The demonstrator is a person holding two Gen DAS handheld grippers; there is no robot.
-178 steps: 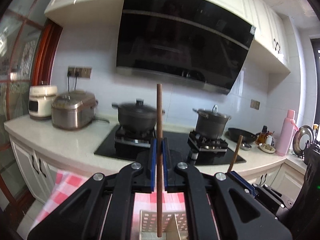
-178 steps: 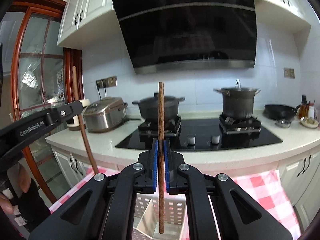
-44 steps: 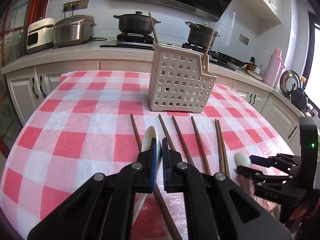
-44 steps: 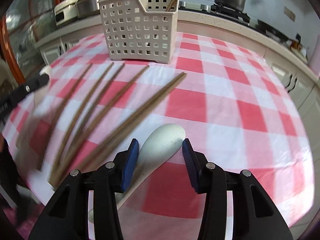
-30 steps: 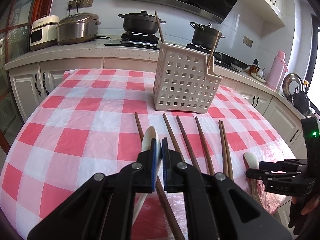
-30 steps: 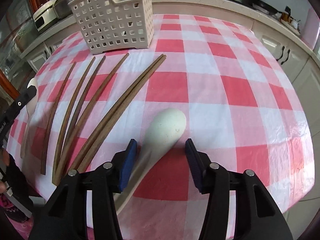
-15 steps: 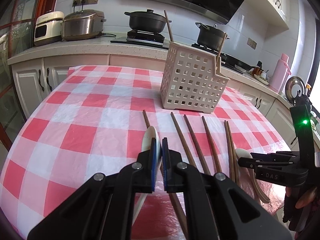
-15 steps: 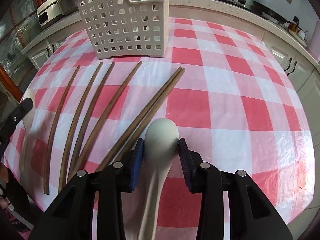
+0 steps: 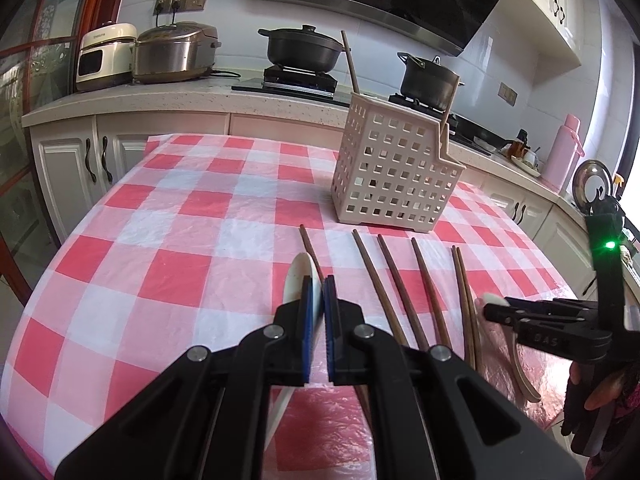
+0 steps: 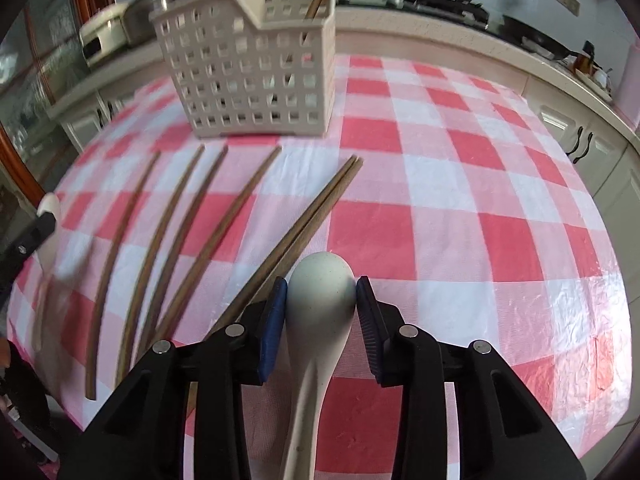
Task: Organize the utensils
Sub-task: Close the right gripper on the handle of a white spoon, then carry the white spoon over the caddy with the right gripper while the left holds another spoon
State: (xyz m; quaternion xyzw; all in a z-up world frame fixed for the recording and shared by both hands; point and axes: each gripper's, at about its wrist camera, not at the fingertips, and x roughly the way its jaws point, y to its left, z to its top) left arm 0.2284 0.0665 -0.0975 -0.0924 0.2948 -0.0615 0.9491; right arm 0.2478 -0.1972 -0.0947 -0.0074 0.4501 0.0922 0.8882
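My left gripper [image 9: 319, 286] is shut on a white spoon [image 9: 298, 276] held on edge above the cloth. My right gripper [image 10: 321, 286] is shut on the bowl of a pale speckled spoon [image 10: 322, 284], lifted a little over the table's near edge; it also shows in the left wrist view [image 9: 494, 302]. A cream perforated utensil basket [image 9: 394, 178] stands on the table [image 9: 180, 240] with two brown chopsticks [image 9: 349, 66] upright in it. Several brown chopsticks [image 9: 380, 288] lie side by side on the checked cloth between the grippers and the basket [image 10: 250, 76].
Behind the table runs a counter with a rice cooker [image 9: 174, 54], a white appliance [image 9: 105, 56], two black pots [image 9: 304, 48] on a hob and a pink flask [image 9: 563, 156]. A range hood hangs above. The table edge drops off near my right gripper.
The right gripper has closed on the spoon's bowl and raised it slightly. The left gripper holds its spoon and has drifted back and up a little.
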